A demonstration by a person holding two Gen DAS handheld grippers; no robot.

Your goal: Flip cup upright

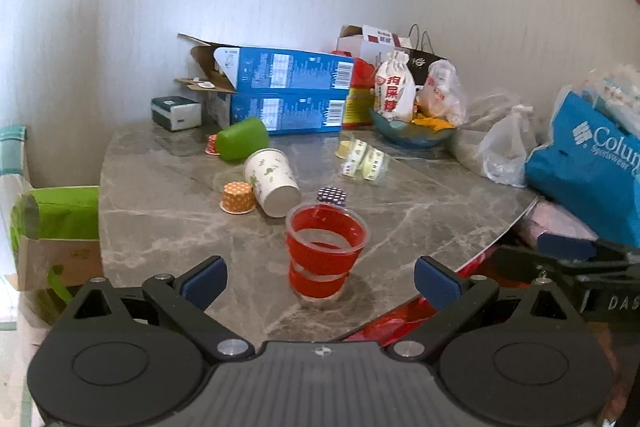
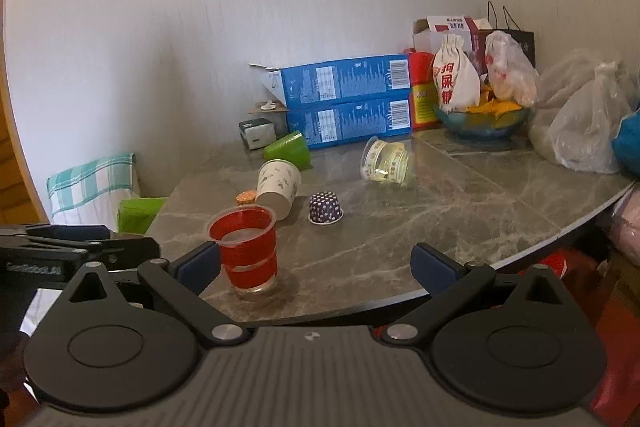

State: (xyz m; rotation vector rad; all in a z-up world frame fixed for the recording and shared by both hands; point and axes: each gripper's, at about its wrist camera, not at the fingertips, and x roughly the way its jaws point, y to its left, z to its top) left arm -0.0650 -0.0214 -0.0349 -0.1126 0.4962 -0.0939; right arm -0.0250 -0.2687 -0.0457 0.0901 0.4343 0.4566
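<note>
A red clear plastic cup (image 1: 322, 251) stands upright on the grey marble table (image 1: 168, 211), mouth up; it also shows in the right wrist view (image 2: 246, 251). My left gripper (image 1: 320, 283) is open, its pads either side of and just short of the cup, not touching. My right gripper (image 2: 316, 265) is open and empty, with the cup beside its left finger. A white paper cup (image 1: 272, 181) (image 2: 279, 187), a green cup (image 1: 242, 139) (image 2: 289, 148) and a clear patterned cup (image 1: 366, 159) (image 2: 386, 163) lie on their sides farther back.
An orange dotted liner (image 1: 238, 198) and a purple dotted liner (image 2: 326, 207) sit upside down near the paper cup. Blue boxes (image 1: 288, 95), a bowl with bags (image 1: 412, 131), plastic bags (image 2: 580, 131) and a blue Columbia bag (image 1: 592, 163) crowd the back and right. The table edge (image 2: 520, 255) curves close by.
</note>
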